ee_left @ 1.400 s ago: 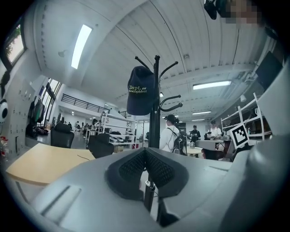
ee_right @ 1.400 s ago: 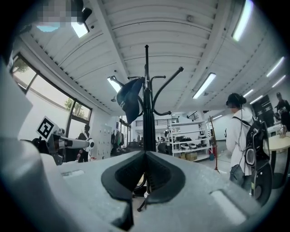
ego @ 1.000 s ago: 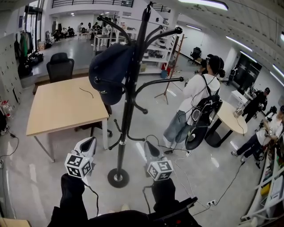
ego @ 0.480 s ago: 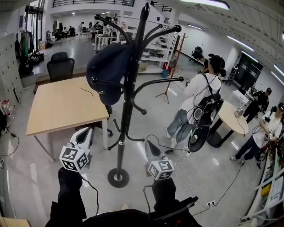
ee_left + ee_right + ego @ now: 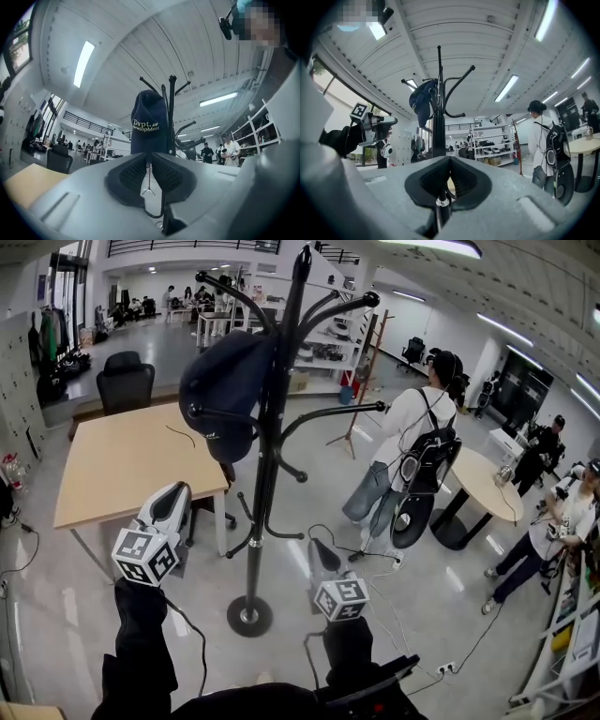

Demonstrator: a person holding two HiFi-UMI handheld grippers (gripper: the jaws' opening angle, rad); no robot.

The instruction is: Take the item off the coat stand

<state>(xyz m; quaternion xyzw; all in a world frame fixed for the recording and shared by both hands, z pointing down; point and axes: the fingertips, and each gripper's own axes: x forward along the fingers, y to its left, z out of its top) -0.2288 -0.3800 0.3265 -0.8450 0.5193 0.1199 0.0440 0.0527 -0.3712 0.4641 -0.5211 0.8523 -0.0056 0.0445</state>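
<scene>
Cap [image 5: 225, 395] hangs high on the coat stand [image 5: 272, 456]. It looks soft and light (easy to squash), so pinch its lower edge. Left claw [image 5: 176, 491] has just been opening a crack, empty; right claw [image 5: 315, 546] is closed, empty.

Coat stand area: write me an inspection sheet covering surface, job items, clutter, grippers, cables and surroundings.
Surface: glossy grey floor.
Job's things: black coat stand upright; dark cap hangs on an upper hook.
Clutter: nothing seen besides cables.
Grippers: left gripper below the cap, jaws a slit apart, just been opening, nothing between them; right gripper lower, jaws together, empty.
Cables: black cable loops on the floor right of the stand's base.
Surroundings: wooden table, office chair, person with backpack, round table.
</scene>
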